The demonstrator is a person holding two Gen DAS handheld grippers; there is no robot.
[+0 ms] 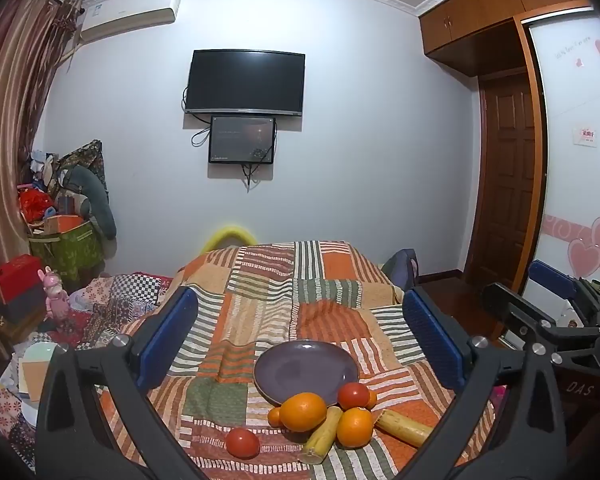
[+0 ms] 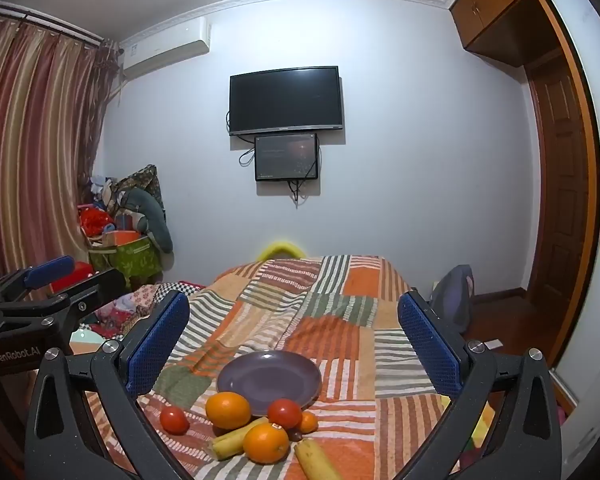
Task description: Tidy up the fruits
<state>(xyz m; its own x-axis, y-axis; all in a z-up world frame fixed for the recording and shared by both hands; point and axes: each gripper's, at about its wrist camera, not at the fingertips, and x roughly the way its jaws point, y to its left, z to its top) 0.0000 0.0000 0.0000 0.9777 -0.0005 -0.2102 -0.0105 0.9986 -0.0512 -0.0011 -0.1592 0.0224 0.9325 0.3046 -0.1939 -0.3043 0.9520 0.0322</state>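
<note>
While both grippers, left (image 1: 300,336) and right (image 2: 294,338), hover with jaws spread and empty, fruits (image 1: 324,416) cluster touching the purple plate (image 1: 306,372) at its near rim; bare patchwork cloth (image 2: 340,300) lies beyond. Only the left view shows heart decals (image 1: 592,248).

Dim, cool indoor light falls evenly, with soft shadows under the fruit. Fisheye distortion bends the walls, and corners vignette black. Focus stays fairly sharp.

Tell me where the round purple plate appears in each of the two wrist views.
Left wrist view: the round purple plate lies low and centre, on the striped patchwork cloth, just behind the fruit pile.
Right wrist view: the plate lies low, slightly left of centre, again behind the fruit.
Shared landmark: the black wall television hangs above it in both.
</note>
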